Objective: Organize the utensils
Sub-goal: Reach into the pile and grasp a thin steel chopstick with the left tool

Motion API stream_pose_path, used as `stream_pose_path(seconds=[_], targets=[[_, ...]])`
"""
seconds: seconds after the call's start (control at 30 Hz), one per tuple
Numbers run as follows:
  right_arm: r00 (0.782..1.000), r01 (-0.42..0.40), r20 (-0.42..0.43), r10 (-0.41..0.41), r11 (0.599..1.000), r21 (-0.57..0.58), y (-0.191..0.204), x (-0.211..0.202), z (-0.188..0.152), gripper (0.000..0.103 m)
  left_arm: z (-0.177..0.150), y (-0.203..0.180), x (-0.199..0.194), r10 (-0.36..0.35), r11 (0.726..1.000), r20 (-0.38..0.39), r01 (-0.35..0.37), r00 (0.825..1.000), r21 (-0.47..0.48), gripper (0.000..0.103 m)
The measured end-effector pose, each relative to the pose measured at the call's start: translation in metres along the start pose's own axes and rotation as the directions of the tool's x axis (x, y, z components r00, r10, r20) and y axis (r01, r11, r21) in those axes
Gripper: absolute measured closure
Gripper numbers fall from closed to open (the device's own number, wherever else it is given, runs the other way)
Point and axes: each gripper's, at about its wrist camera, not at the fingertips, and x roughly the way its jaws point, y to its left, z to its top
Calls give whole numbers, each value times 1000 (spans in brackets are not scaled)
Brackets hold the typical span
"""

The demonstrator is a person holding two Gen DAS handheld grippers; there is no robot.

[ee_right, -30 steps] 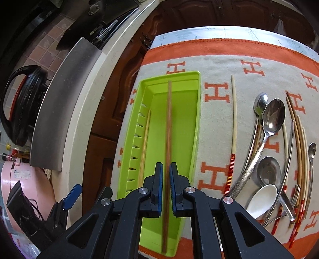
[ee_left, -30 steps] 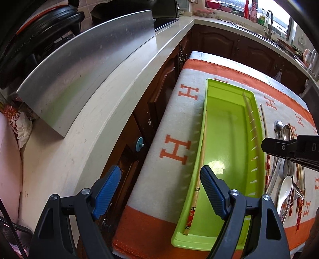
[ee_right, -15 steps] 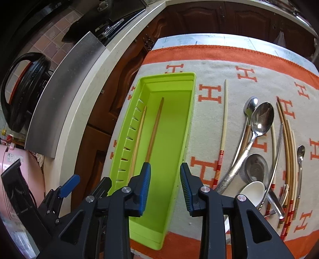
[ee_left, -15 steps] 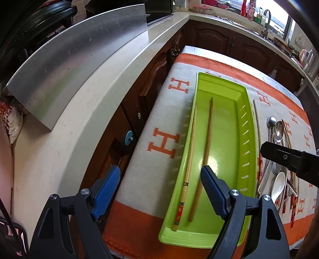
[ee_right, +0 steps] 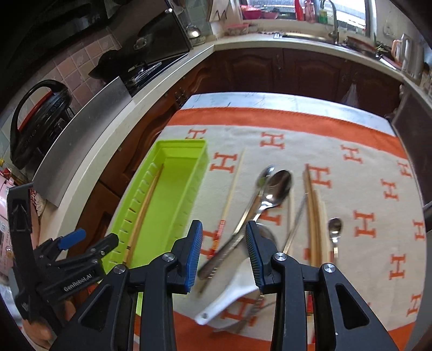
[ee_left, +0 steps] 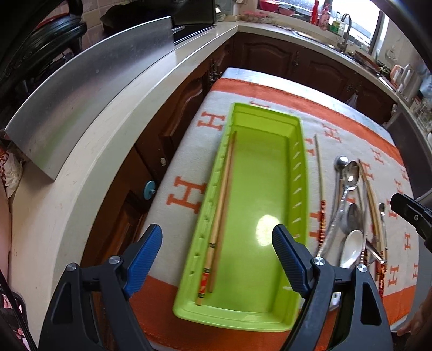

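Note:
A lime-green tray (ee_left: 302, 167) lies lengthwise on the orange-and-cream cloth. Two chopsticks (ee_left: 221, 216) rest side by side along its left wall. My left gripper (ee_left: 217, 259) hangs open above the tray's near end, nothing between its pads. My right gripper (ee_right: 223, 243) is open and empty, hovering over the utensil pile to the right of the tray (ee_right: 201, 172). Below it lie a red-banded chopstick (ee_right: 232, 194), steel spoons (ee_right: 278, 186), a white ceramic spoon (ee_right: 229, 297), several pale chopsticks (ee_right: 313, 216) and a small spoon (ee_right: 334, 229).
A cream countertop (ee_left: 81, 189) with a leaning metal sheet (ee_left: 94, 89) runs along the left, over dark wood cabinets (ee_left: 172, 135). A black pot (ee_right: 37, 118) and a stove sit on it. A sink and bottles (ee_right: 324, 16) line the far counter.
My right gripper let go of the brown chopstick into the tray, opened, and swung right over the spoons. That chopstick now lies against the first one. The left gripper drifted slightly.

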Motion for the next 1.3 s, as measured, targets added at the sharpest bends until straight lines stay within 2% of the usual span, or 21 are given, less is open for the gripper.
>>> stream_pose_path(seconds=[0.1, 0.2, 0.3, 0.4, 0.57, 0.7, 0.9, 1.0, 1.07, 1.1, 1.13, 1.23, 1.3], targets=[[1000, 1, -7, -1, 999, 49, -34, -13, -4, 69, 1, -15, -6, -41, 999, 12, 41, 999, 4, 12], [999, -5, -33, 8, 996, 91, -67, -21, -9, 69, 3, -31, -8, -104, 995, -3, 104, 995, 0, 11], [999, 34, -33, -31, 994, 102, -95, -27, -15, 69, 4, -48, -7, -140, 990, -31, 141, 990, -1, 11], [998, 58, -43, -53, 991, 123, -122, -32, -22, 68, 4, -67, -7, -154, 988, -26, 154, 988, 26, 11], [996, 66, -71, -56, 988, 141, -159, -31, -35, 67, 4, -106, 2, -164, 981, -72, 171, 984, 96, 11], [995, 58, -93, -43, 985, 162, -175, -22, -46, 67, 5, -140, 12, -190, 966, -100, 204, 977, 156, 11], [993, 33, -120, -12, 984, 175, -189, -4, -56, 67, 6, -191, 29, -187, 939, -89, 205, 978, 278, 13], [992, 15, -127, 7, 985, 170, -195, 3, -61, 66, 3, -213, 40, -176, 917, -89, 197, 980, 348, 26], [990, -2, -137, 27, 984, 178, -200, 11, -65, 66, 1, -224, 48, -163, 902, -96, 188, 982, 389, 37], [989, -8, -142, 34, 983, 183, -200, 13, -65, 66, 0, -228, 53, -156, 896, -106, 186, 982, 403, 46], [988, -16, -149, 45, 982, 190, -203, 17, -67, 66, 0, -230, 57, -157, 892, -118, 192, 981, 409, 55], [985, -26, -161, 59, 979, 201, -207, 25, -69, 66, -1, -236, 70, -167, 885, -165, 222, 972, 410, 73], [984, -36, -166, 71, 978, 205, -209, 30, -71, 66, -2, -237, 75, -170, 881, -181, 232, 969, 412, 79]])
